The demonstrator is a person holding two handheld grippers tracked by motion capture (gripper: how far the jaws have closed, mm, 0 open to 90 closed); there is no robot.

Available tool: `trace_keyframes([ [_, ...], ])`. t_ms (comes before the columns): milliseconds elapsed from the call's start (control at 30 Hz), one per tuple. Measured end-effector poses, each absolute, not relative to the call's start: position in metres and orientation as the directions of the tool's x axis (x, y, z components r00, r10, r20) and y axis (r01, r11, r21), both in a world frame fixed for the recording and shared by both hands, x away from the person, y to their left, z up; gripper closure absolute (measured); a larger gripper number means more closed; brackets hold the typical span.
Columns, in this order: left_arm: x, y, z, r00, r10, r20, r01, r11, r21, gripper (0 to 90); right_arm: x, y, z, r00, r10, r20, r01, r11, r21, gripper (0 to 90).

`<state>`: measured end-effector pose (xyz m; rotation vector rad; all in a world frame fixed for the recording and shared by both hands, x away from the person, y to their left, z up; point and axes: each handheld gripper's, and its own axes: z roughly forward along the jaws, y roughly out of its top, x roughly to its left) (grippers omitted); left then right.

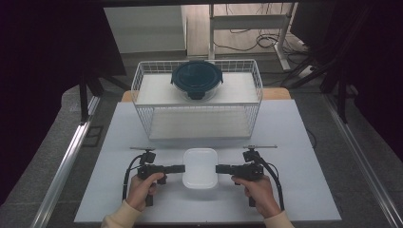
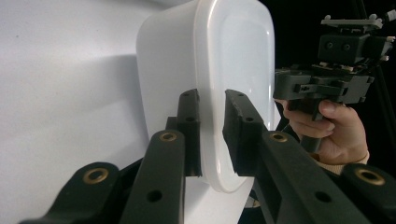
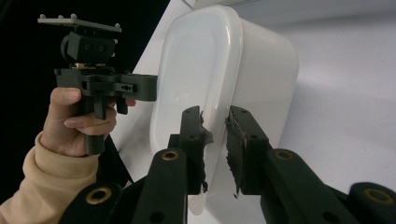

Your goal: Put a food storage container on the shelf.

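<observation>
1. High view: a white lidded container (image 1: 200,167) sits on the white table (image 1: 294,142), near the person's edge, in front of a wire basket (image 1: 142,90) that holds a dark round lidded bowl (image 1: 196,79). The left gripper (image 1: 181,167) meets its left edge, the right gripper (image 1: 219,168) its right edge.
2. Left gripper view: the jaws are clamped on the container's lid rim.
3. Right gripper view: the jaws pinch the opposite rim.
</observation>
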<state>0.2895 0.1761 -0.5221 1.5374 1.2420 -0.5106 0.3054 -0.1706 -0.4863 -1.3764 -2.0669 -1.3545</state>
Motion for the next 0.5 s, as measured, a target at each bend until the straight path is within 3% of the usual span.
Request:
trace_keyframes([
  [500,0.276,0.182,-0.503,0.441,0.489,-0.753,0.84,0.07,0.538,80.0,0.302,-0.16,-0.468,-0.597,0.538,0.595,0.765,0.156,0.625,78.9],
])
